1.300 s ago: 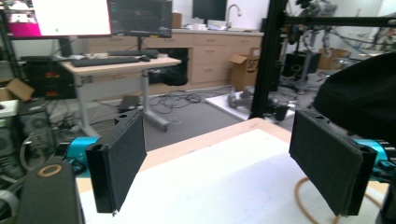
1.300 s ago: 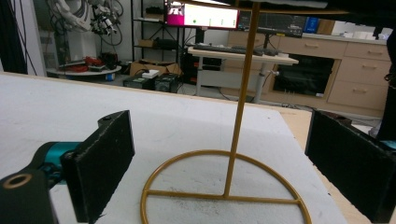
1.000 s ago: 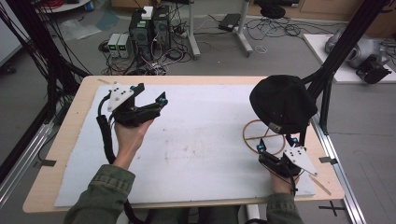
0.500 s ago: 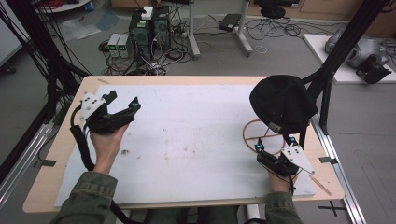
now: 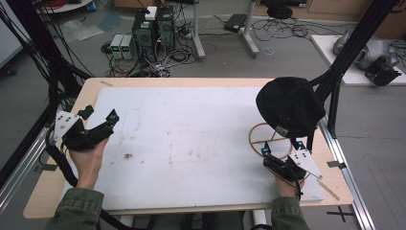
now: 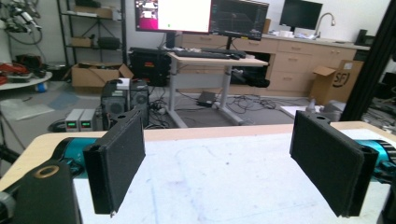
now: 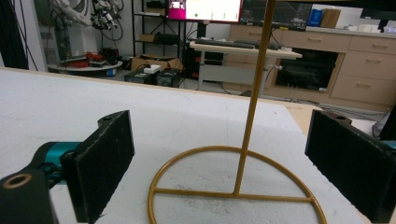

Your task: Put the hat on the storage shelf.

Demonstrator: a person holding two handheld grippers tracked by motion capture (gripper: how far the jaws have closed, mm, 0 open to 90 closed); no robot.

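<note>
A black cap hangs on a thin gold stand whose ring base rests on the white mat at the right. My right gripper sits low just in front of that ring, open, with nothing between its jaws. In the right gripper view the gold pole rises from the ring base, centred ahead of the open right gripper. My left gripper is held above the mat's left edge, open and holding nothing. In the left gripper view its pads stand wide apart over bare mat.
A white mat covers most of the wooden table. Black frame posts stand off the right rear corner, close behind the cap. Computers and cables lie on the floor beyond the far edge.
My left gripper has swung leftward, from over the mat toward the table's left edge, still open. The right gripper has barely moved.
</note>
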